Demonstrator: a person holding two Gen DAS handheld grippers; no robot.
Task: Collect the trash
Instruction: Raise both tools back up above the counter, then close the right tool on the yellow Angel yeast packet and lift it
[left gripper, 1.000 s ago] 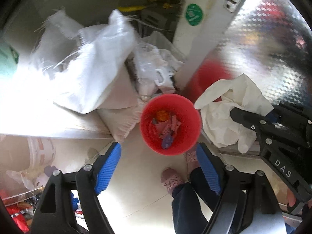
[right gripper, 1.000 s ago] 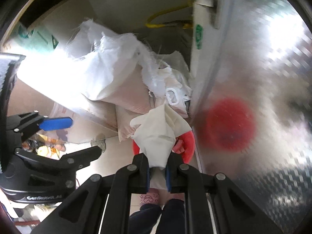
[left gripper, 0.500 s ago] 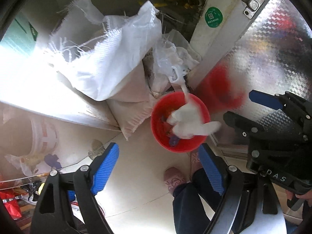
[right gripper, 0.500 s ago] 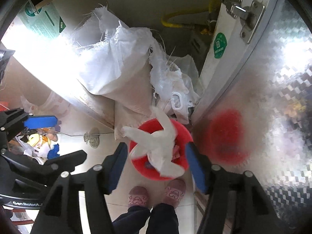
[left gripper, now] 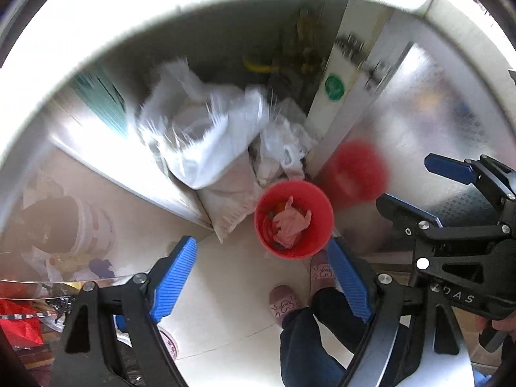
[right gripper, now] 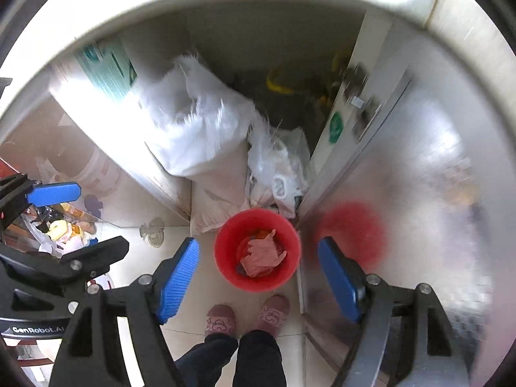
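Note:
A red bin point(left gripper: 293, 219) point(right gripper: 257, 250) stands on the pale floor far below both grippers. Inside it lies a crumpled white tissue point(left gripper: 289, 224) point(right gripper: 262, 253), tinted pink by the bin, on top of other scraps. My left gripper point(left gripper: 262, 279) is open with nothing between its blue pads. My right gripper point(right gripper: 258, 282) hangs above the bin, its jaws opening, and nothing is between them. In the left wrist view the right gripper point(left gripper: 432, 187) shows at the right edge.
White woven sacks point(right gripper: 196, 135) and plastic bags point(right gripper: 277, 167) lean behind the bin. A shiny metal door point(right gripper: 419, 193) rises on the right and mirrors the bin. The person's slippered feet point(right gripper: 246, 317) stand just before the bin. Clutter point(right gripper: 61, 229) lies at the left.
The right gripper let go of the white tissue, which fell into the red bin. Both grippers have risen, so the bin looks smaller and farther away.

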